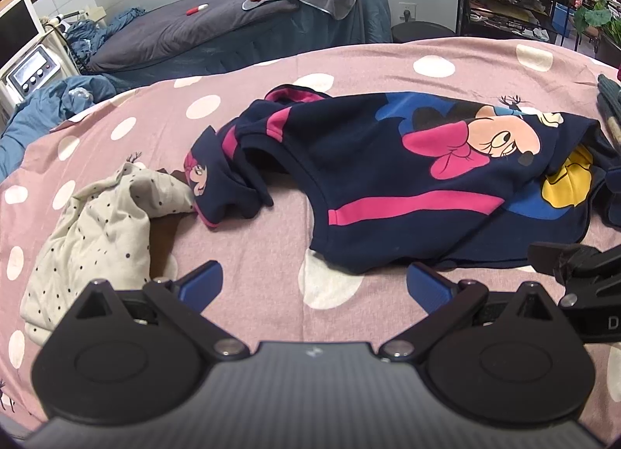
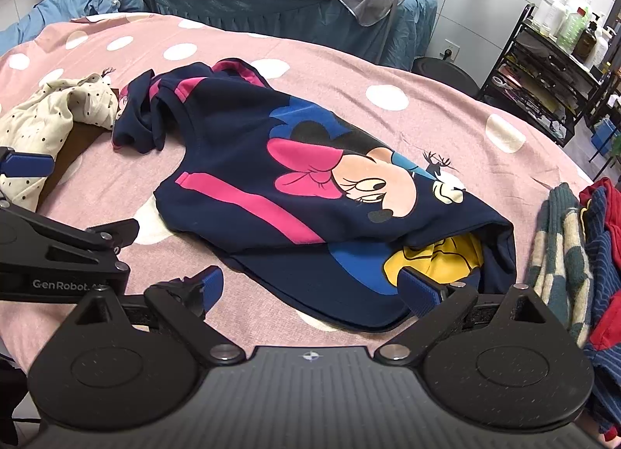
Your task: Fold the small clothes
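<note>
A navy sweatshirt [image 1: 388,177] [image 2: 302,193] with pink stripes and a cartoon mouse print lies crumpled and partly folded over on the pink dotted bedsheet [image 1: 252,255] [image 2: 388,127]. One sleeve [image 1: 221,181] is bunched at its left. My left gripper [image 1: 314,286] hovers open just in front of the hem, nothing between its blue pads. My right gripper [image 2: 310,290] is open too, over the near hem; its right pad [image 2: 419,290] sits above the yellow print. The left gripper's body [image 2: 58,255] shows at the left of the right wrist view.
A cream dotted garment [image 1: 101,231] [image 2: 42,115] lies crumpled to the left. A pile of knit and striped clothes [image 2: 574,266] sits at the right. Beyond the bed stand a dark grey treatment bed [image 1: 217,22], a machine [image 1: 31,68] and shelves [image 2: 543,72].
</note>
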`<state>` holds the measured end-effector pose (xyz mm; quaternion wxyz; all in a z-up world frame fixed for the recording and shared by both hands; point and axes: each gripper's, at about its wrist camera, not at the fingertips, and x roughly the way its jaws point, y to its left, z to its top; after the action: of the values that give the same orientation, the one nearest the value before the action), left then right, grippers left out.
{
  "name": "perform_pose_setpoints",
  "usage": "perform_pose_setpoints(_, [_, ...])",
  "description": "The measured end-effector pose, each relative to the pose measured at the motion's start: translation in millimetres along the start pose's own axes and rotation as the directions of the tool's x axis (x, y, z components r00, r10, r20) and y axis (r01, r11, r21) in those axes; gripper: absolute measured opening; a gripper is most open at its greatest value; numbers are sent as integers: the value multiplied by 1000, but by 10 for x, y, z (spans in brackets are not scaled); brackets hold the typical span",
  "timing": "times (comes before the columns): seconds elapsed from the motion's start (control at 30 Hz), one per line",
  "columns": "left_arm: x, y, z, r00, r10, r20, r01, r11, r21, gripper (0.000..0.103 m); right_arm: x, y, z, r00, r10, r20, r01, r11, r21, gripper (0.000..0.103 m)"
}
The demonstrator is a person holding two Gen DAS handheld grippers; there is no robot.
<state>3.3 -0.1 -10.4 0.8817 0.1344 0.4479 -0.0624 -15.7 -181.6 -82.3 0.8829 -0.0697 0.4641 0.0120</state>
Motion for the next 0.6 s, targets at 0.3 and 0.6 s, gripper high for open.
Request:
perform_pose_setpoints(0.3, [37, -5, -16, 1000, -2, -9, 2, 1000, 0, 103, 4, 9, 2, 1000, 3, -2, -3, 1000, 0, 103])
perform_pose_setpoints(0.6, [53, -12, -30, 1000, 3, -17, -2, 1000, 4, 103, 14, 13, 3, 1000, 9, -6, -9, 1000, 5, 103])
